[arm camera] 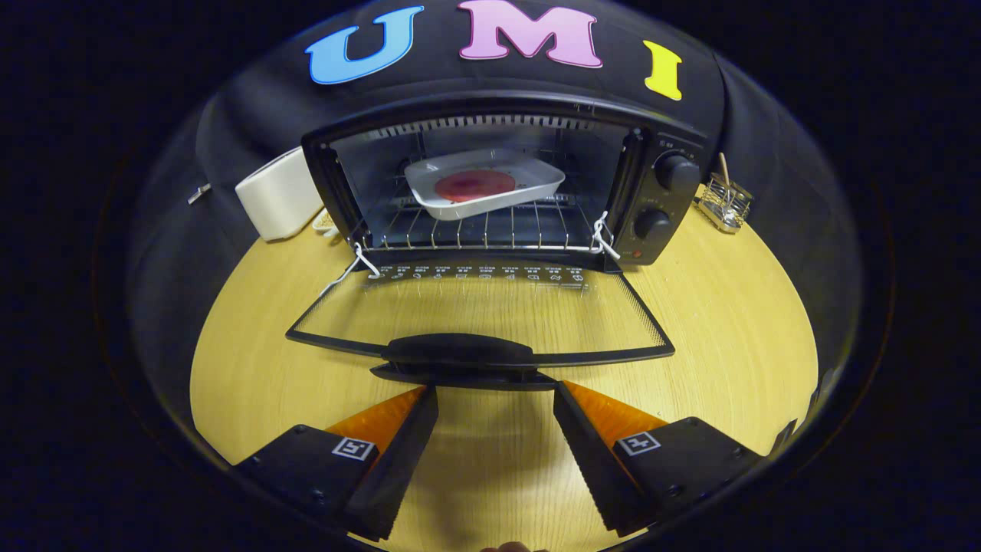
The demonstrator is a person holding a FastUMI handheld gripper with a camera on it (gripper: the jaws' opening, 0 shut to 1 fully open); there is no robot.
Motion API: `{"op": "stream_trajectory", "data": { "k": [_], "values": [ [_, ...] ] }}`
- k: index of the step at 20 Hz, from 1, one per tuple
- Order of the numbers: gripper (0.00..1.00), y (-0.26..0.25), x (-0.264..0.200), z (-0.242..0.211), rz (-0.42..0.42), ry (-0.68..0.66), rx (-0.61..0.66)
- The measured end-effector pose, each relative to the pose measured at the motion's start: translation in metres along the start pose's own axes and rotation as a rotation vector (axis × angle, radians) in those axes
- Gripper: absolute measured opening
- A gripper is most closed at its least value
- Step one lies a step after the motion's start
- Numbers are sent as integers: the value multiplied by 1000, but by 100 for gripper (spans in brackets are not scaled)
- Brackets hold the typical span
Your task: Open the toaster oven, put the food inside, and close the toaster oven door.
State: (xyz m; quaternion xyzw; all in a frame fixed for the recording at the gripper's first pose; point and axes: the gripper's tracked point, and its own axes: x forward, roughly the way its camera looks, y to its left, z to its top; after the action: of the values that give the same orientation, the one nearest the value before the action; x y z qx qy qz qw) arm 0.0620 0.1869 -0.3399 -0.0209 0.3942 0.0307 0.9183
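Observation:
A black toaster oven (659,207) stands at the back of the round wooden table (728,322). Its glass door (475,314) lies folded down flat toward me, with the black door handle (460,354) at its near edge. Inside, on the wire rack (475,226), rests a white tray (536,188) holding a round reddish piece of food (475,185). My gripper (494,392) is open, its fingertips just short of the door handle and slightly below it, with nothing between the fingers.
A white box-like appliance (280,195) stands left of the oven. A small wire holder (724,201) sits to the oven's right, near the table's edge. White cords (352,268) hang at both door hinges. Bare tabletop lies around my fingers.

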Motion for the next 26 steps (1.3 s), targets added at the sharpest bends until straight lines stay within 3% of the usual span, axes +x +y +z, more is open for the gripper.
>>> {"op": "stream_trajectory", "data": {
  "k": [5, 8, 11, 16, 26],
  "values": [
    [99, 0, -26, 38, 35, -118, 20],
    [100, -12, -44, 73, -2, -196, 11],
    [99, -14, -71, 107, 20, -284, 64],
    [99, -60, -126, 158, 13, -467, 79],
    [99, -161, -273, 209, -134, -828, 41]
  ]
}}
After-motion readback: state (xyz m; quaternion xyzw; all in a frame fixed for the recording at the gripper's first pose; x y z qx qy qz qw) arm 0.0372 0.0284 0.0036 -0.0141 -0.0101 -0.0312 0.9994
